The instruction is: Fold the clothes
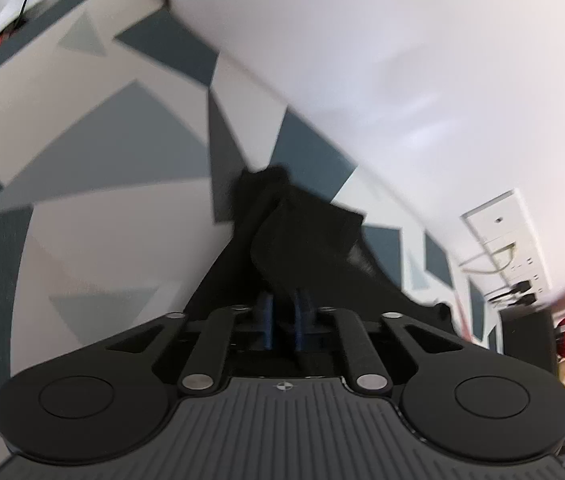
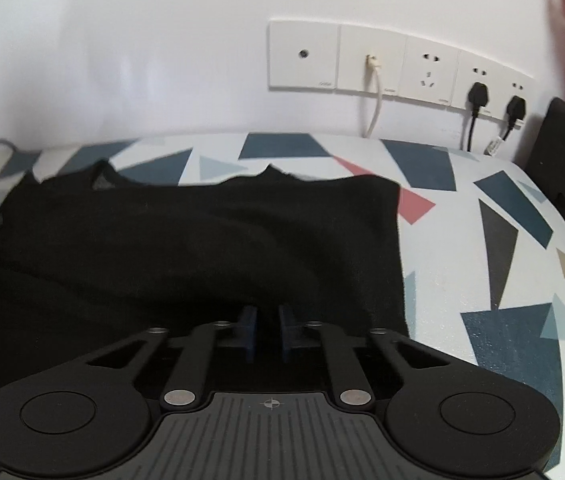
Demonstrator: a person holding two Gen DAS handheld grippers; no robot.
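Behind black garment (image 2: 202, 240), wall sockets (image 2: 398, 64), plugs (image 2: 478, 94)

Patterned tablecloth (image 2: 502, 240) of blue, grey and red triangles, white wall (image 2: 142, 40), socket panels (image 2: 398, 64), two black plugs (image 2: 478, 94), white cable (image 2: 376, 100)

Black garment (image 2: 202, 240) spread rumpled over the patterned tabletop (image 2: 502, 280), one bunched edge (image 1: 302, 232) raised off it
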